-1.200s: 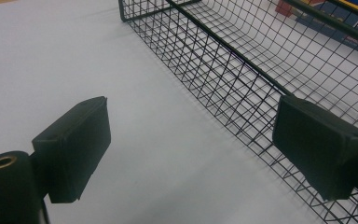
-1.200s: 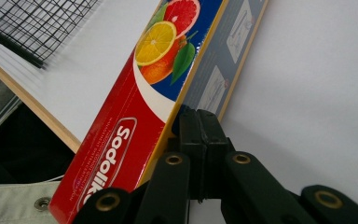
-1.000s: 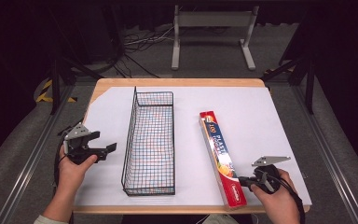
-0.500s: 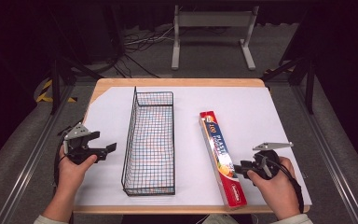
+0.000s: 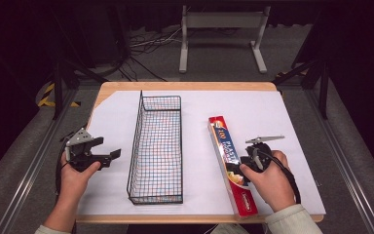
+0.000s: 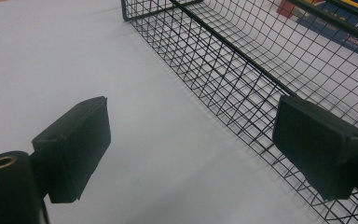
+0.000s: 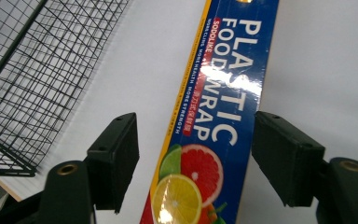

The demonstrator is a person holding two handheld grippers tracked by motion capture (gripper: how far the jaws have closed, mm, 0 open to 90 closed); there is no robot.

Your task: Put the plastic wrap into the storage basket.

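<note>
Having moved up along the plastic wrap box [image 7: 223, 116], right gripper [image 7: 193, 158] jaws just opened, astride it

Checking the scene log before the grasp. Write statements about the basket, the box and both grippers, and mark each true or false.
1. The plastic food wrap box lies inside the wire basket. False: it lies on the white sheet beside it.
2. The right gripper straddles the box, open. True.
3. The basket is empty. True.
4. The left gripper clamps the basket rim. False: it is open beside the basket.
</note>
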